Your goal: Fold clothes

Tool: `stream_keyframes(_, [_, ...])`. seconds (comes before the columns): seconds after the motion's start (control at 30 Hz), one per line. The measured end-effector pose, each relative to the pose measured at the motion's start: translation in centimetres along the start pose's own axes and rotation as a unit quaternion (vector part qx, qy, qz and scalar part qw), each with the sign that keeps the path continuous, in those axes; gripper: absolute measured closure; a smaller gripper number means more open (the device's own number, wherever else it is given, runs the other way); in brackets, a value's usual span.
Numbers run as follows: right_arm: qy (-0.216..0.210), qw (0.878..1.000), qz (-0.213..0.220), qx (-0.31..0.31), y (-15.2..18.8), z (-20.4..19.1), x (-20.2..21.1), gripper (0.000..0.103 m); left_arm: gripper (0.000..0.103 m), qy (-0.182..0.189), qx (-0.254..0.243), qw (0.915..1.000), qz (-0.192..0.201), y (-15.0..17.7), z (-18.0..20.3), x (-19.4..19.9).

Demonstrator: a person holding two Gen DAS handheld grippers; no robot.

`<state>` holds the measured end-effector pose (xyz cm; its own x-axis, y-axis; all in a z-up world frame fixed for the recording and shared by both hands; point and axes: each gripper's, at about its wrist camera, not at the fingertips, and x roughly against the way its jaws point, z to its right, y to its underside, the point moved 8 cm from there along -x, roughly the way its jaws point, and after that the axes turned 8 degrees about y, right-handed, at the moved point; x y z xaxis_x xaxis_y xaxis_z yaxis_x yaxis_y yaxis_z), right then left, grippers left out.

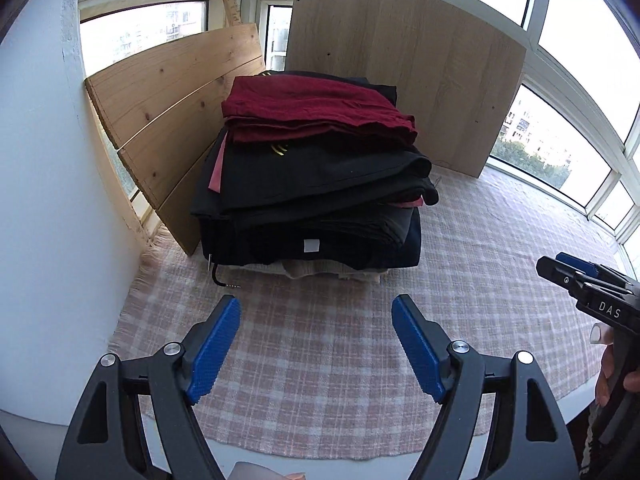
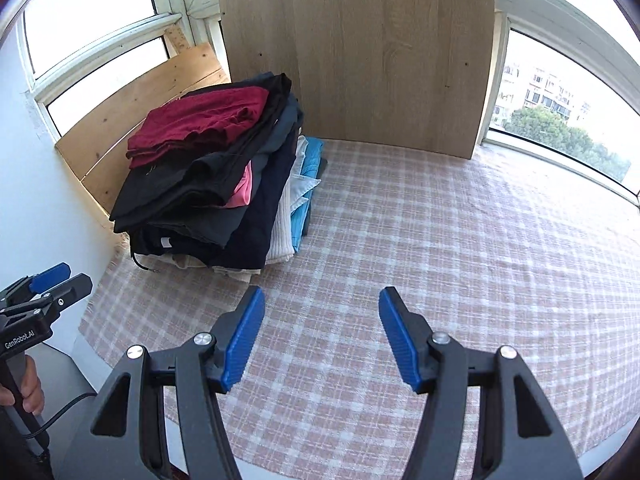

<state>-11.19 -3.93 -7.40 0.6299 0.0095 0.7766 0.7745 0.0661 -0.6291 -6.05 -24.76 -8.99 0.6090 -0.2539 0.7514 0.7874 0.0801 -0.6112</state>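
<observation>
- Both grippers are just hanging above the near part of the checked cloth (image 2: 420, 240), neither one touching any fabric.
- Left gripper (image 1: 316, 320): blue pads spread wide apart, nothing between them, pointed straight at the clothes.
- Right gripper (image 2: 322, 312): same deal, pads well apart and empty, aimed at the bare middle of the cloth.
- In the left wrist view you can also spot the right gripper poking in at the right edge, with a hand (image 1: 610, 364) wrapped round its handle. From that side angle I can't tell how its pads stand, but its own camera settles it.
- The stack of folded clothes (image 1: 316, 184) sits at the far left corner of the cloth, tucked in beside the pine boards (image 1: 172, 108) on its left and close to the big wood panel (image 2: 360, 52) leaning against the windows (image 2: 560, 92) behind.
- Top of the pile is a dark red garment (image 1: 316, 108), then several black pieces, a bit of pink peeking out, navy, and cream at the bottom. The right wrist view also shows a bright blue piece (image 2: 308, 176) on the pile's right side.
- A black drawstring (image 1: 224, 282) trails out from the bottom onto the cloth.
</observation>
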Motion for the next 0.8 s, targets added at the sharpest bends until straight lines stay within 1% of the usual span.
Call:
stream_keyframes(0.1, [0.000,1.000,0.009,0.004,0.7,0.8,1.5,0.044,0.027,-0.011,-0.001,0.9999,0.001,1.1,1.6,0.9])
stream_keyframes(0.2, [-0.002,1.000,0.012,0.015,1.5,1.7,2.5,0.044,0.025,-0.027,0.002,0.9995,0.014,2.0,3.6,2.1])
stream_keyframes(0.27, [-0.004,1.000,0.014,0.019,2.0,2.5,3.3,0.044,0.025,-0.027,0.008,0.9994,0.017,2.7,5.1,2.9])
stream_keyframes(0.37, [-0.004,0.999,0.020,0.026,2.9,3.8,4.6,0.044,0.025,-0.017,0.015,0.9996,0.019,3.6,7.2,3.9])
stream_keyframes(0.43, [-0.003,0.999,0.026,0.034,3.3,4.5,5.4,0.044,0.024,-0.024,0.014,0.9993,0.024,4.1,8.3,4.5])
stream_keyframes(0.57, [-0.002,0.999,0.027,0.046,4.3,5.6,6.2,0.044,0.024,-0.027,0.017,0.9991,0.026,5.4,10.0,5.4])
stream_keyframes(0.8, [-0.005,0.998,0.027,0.054,5.5,7.1,7.2,0.044,0.024,-0.033,0.020,0.9990,0.023,6.8,11.7,5.6])
